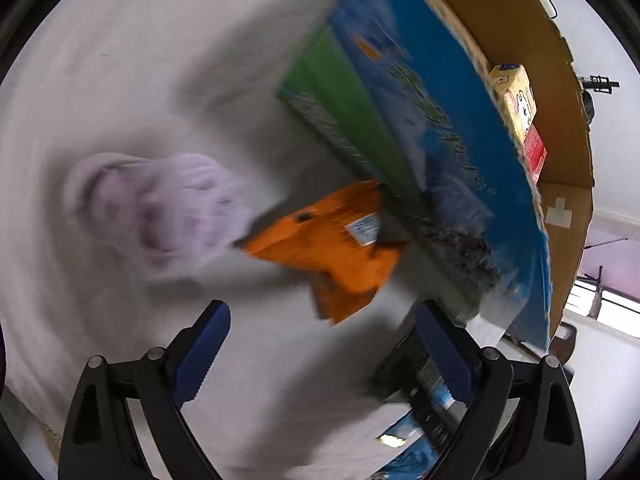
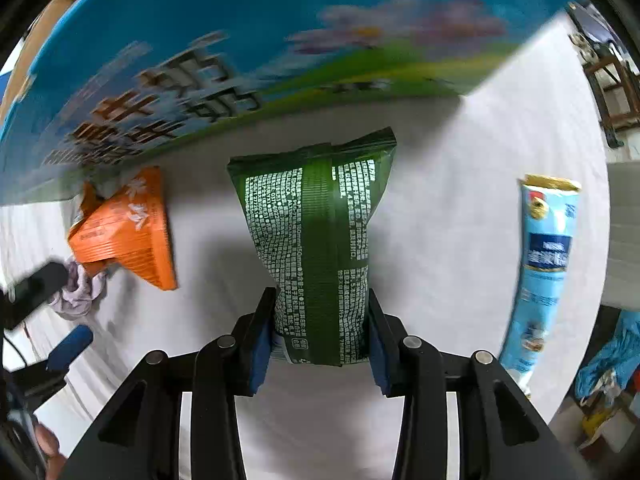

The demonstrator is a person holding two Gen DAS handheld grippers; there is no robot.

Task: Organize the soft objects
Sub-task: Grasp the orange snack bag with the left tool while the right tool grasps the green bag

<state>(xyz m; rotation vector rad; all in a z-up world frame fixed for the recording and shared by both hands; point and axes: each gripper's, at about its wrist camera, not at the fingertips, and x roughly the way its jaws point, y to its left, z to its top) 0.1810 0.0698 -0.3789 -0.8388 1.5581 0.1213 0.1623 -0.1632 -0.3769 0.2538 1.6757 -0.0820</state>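
My right gripper [image 2: 320, 332] is shut on a green snack pouch [image 2: 316, 232] and holds it over the white cloth, in front of a blue and green carton [image 2: 280, 40]. An orange packet [image 2: 128, 228] lies to the left by the carton's base, next to a crumpled lilac cloth [image 2: 80, 288]. My left gripper [image 1: 320, 340] is open and empty above the white cloth. In the left wrist view the orange packet [image 1: 332, 240] lies ahead of it, the lilac cloth [image 1: 160, 204] to its left, and the carton [image 1: 420, 140] stands open to the right.
A yellow packet [image 1: 516, 100] lies inside the carton. A light blue tube-shaped pack [image 2: 540, 272] lies on the cloth at the right. A dark package [image 1: 420, 376] lies by my left gripper's right finger. Furniture and bags stand beyond the table's right edge [image 2: 608, 360].
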